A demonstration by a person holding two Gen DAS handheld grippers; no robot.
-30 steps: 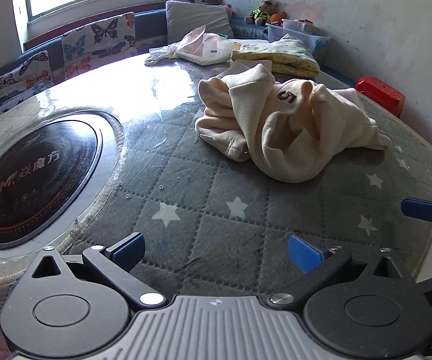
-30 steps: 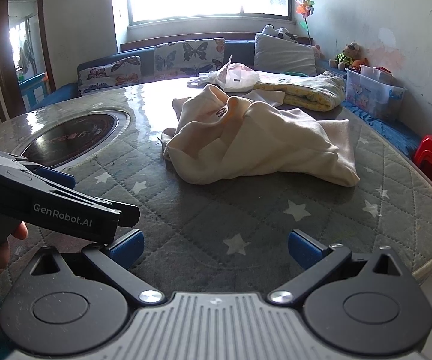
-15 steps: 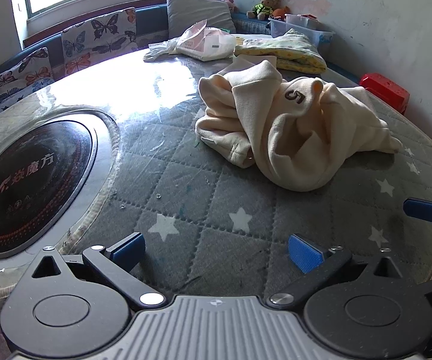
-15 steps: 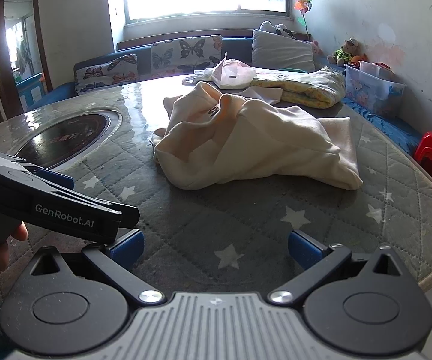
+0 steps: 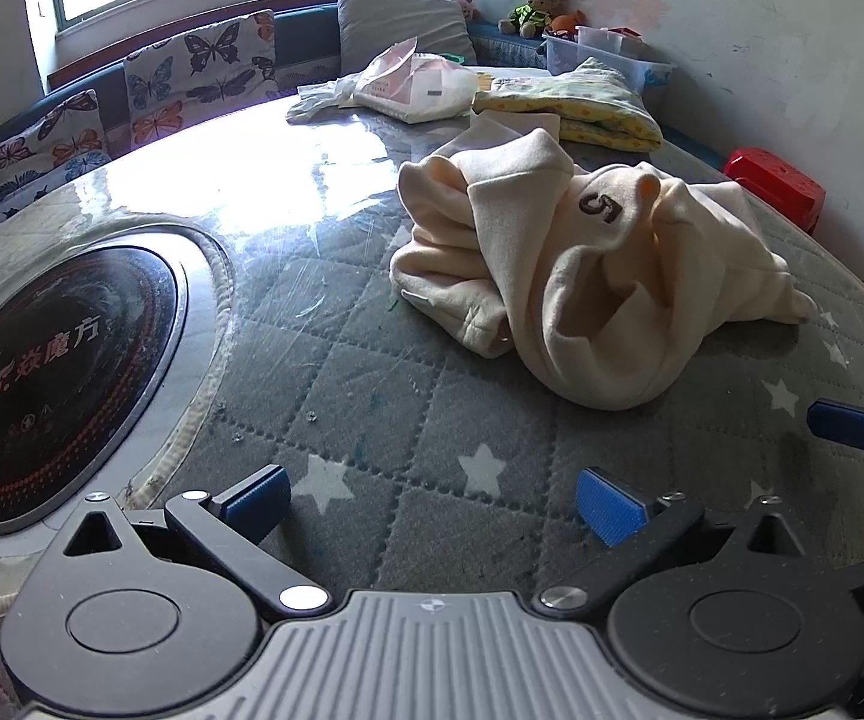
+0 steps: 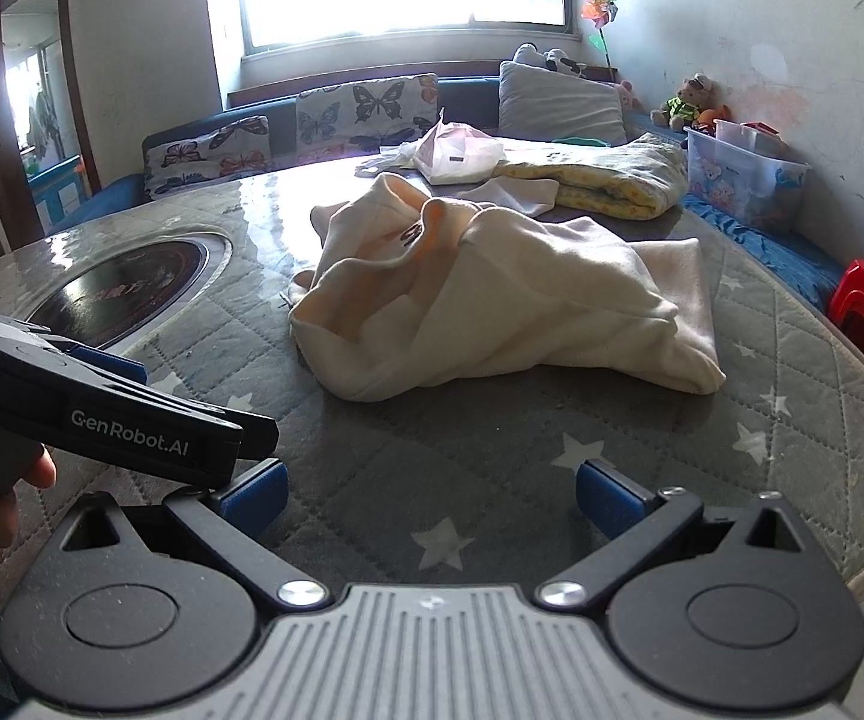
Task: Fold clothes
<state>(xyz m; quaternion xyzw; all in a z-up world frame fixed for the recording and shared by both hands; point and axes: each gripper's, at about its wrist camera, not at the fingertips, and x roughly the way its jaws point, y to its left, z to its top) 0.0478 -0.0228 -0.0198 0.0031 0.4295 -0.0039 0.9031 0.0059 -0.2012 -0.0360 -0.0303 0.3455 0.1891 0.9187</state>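
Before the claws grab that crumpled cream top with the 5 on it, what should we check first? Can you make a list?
1. Left claw open and empty: ok.
2. Right claw open and empty: ok.
3. Cream top lying flat: not ok, it is bunched up.
4. Quilted table cover bare between claws and top: ok.
5. Yellow blanket off the top: ok.
6. Sleeves and hem findable: cannot tell, folds hide them.

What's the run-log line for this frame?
phase: approach | left gripper: open, empty | right gripper: open, empty | cream garment: crumpled on quilted table cover, untouched, not yet folded
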